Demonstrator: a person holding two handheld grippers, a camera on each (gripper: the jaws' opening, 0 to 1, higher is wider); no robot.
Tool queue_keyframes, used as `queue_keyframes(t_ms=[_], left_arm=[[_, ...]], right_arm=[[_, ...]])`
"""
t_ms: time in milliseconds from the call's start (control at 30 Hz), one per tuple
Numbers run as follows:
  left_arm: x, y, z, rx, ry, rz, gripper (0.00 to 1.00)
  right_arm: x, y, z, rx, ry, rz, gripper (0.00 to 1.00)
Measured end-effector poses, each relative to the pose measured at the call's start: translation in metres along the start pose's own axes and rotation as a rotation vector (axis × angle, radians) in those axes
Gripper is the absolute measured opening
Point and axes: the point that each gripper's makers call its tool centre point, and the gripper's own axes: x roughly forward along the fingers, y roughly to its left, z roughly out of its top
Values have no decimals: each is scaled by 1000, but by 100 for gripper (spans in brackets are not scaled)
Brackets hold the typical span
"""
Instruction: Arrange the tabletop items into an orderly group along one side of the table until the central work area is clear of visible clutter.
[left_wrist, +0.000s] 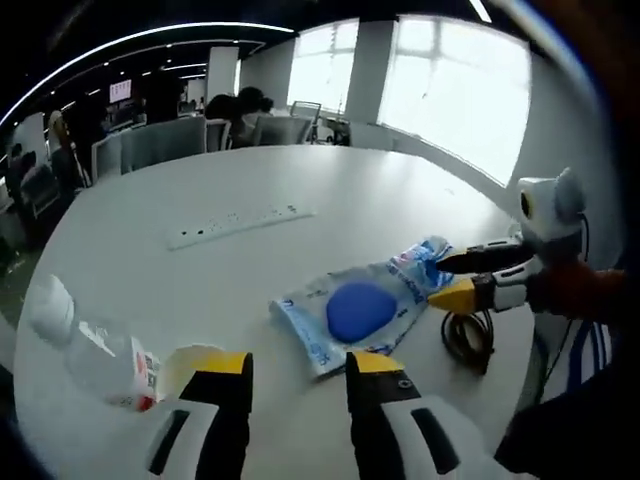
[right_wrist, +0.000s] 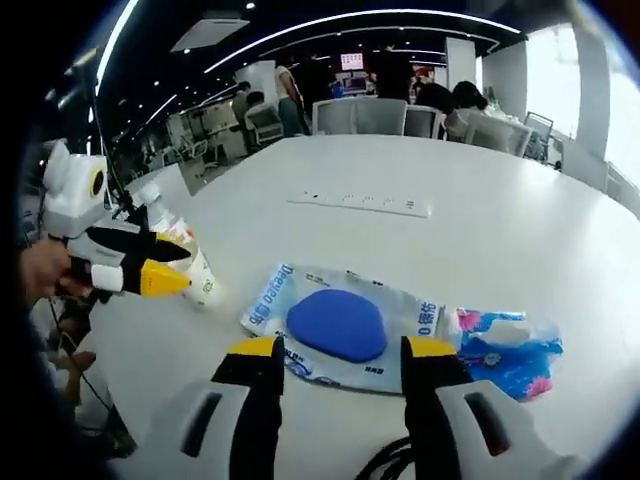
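Left gripper view: my left gripper (left_wrist: 298, 368) hovers over the near edge of the white surface (left_wrist: 300, 200), fingers spread and holding nothing. Just ahead of them lies a clear packet with a blue pad (left_wrist: 358, 310) inside, flat on the surface. At its far-right end sits a crumpled blue-and-pink wrapper (left_wrist: 425, 262); my right gripper (left_wrist: 452, 280) is at that wrapper with fingers parted around its edge, though I cannot tell whether they touch it. A coiled black cable (left_wrist: 466, 335) lies beside the right edge. A clear plastic bottle (left_wrist: 95, 350) lies on its side near the left edge. A white power strip (left_wrist: 240, 225) rests toward the middle.

Right gripper view: packet (right_wrist: 340, 325), wrapper (right_wrist: 505, 355), bottle (right_wrist: 185, 255) and power strip (right_wrist: 362, 203) appear likewise; my right gripper (right_wrist: 340, 352) fingers stand spread above the packet's near edge.
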Motion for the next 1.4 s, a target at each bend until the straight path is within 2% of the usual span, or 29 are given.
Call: queue_keyframes(t_ms=[200, 300, 500, 733, 867, 933, 1133, 1200, 1300, 1400], left_arm=[[-34, 8, -8, -18, -53, 28, 44], [-48, 8, -12, -26, -80, 37, 51], [-78, 12, -22, -42, -127, 68, 54], [-104, 6, -33, -42, -168, 66, 62], [-115, 2, -43, -40, -166, 51, 68], [-120, -1, -47, -34, -167, 45, 70], [-135, -8, -62, -38, -172, 20, 79], [-139, -7, -65, -41, -169, 21, 79], [-143, -7, -69, -56, -171, 12, 87], [-146, -9, -72, -9, -163, 8, 91]], right_arm=[[8, 27, 16, -20, -21, 57, 50], [12, 44, 24, -32, -29, 88, 51], [22, 72, 34, -62, -26, 142, 51], [35, 107, 42, -85, -11, 205, 48], [45, 128, 45, -103, 5, 234, 45], [50, 132, 47, -112, 14, 240, 43], [70, 159, 48, -99, 61, 275, 30], [75, 164, 50, -95, 64, 272, 29], [78, 171, 46, -85, 90, 270, 26], [88, 167, 47, -72, 105, 246, 23]])
